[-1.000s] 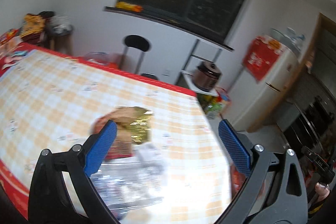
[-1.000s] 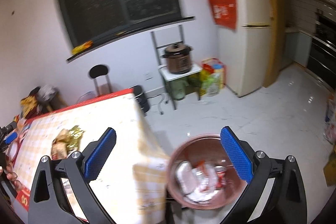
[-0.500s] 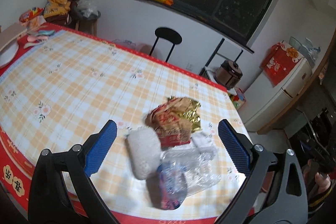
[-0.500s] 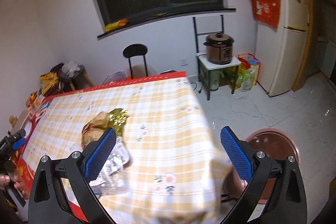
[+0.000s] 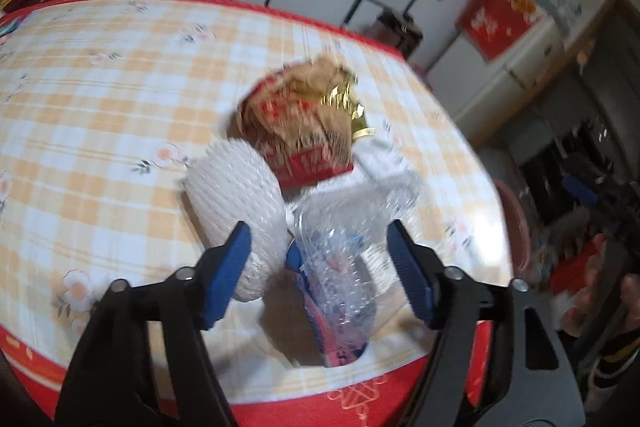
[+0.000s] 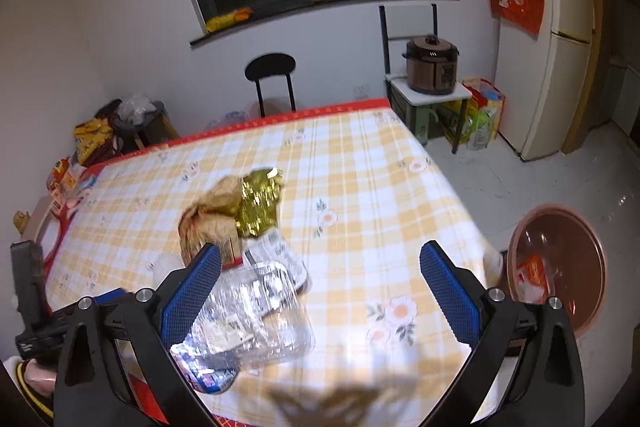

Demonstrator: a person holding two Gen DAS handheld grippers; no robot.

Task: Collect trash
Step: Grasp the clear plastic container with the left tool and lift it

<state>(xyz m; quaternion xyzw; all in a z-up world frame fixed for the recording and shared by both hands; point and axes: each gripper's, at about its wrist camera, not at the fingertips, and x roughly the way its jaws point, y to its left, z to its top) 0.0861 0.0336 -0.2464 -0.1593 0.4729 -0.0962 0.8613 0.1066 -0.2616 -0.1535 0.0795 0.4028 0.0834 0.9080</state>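
left claw (image 5: 318, 259): apart, just been closing around crinkly plastic bottle (image 5: 340, 267)
right claw (image 6: 320, 291): apart, empty
risk: bottle squirts out sideways off bench (image 5: 100, 107)

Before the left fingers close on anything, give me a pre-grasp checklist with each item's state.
1. Left gripper has been closing, pads not yet pressing: ok.
2. Crushed plastic bottle between the fingers: ok.
3. White foam net clear of the left pad: not ok, it touches or overlaps.
4. Right gripper open and empty: ok.
5. Trash basin on the floor beside the table, open: ok.
6. Bottle free of the clear wrapper: cannot tell.
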